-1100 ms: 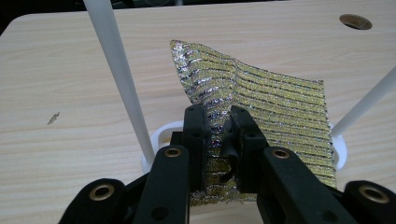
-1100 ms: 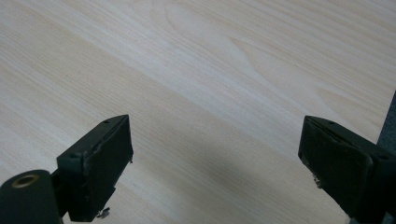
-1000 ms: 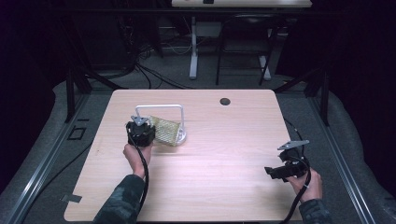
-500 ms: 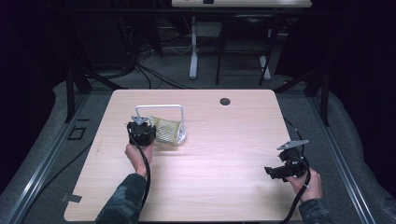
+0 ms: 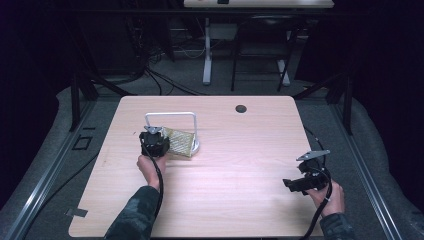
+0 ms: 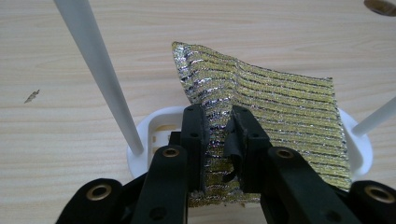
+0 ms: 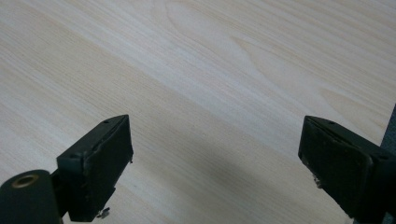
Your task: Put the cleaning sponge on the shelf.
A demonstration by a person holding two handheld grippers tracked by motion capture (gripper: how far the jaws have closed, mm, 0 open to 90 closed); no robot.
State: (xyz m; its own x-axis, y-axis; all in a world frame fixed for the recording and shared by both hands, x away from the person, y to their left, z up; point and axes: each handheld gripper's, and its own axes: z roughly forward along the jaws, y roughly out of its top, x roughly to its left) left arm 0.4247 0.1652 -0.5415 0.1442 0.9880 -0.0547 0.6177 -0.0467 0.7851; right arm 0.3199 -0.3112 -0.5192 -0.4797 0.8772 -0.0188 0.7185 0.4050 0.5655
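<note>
— Little is changing since the earlier frame: both hands are staying where they were, and the left gripper's [image 6: 218, 135] jaws have just been easing apart a touch.

— Is it letting go?

— No, the jaws are pinching the gold-and-silver striped cloth [image 6: 275, 107] between them.

— Where is the cloth sitting?

— It is lying over the white stand's [image 5: 171, 116] base on the wooden table [image 5: 240, 190], under the stand's arch.

— And the other hand?

— The right gripper [image 7: 215, 168] is hovering with jaws wide apart over bare wood near the table's right edge, well apart from the cloth.
</note>
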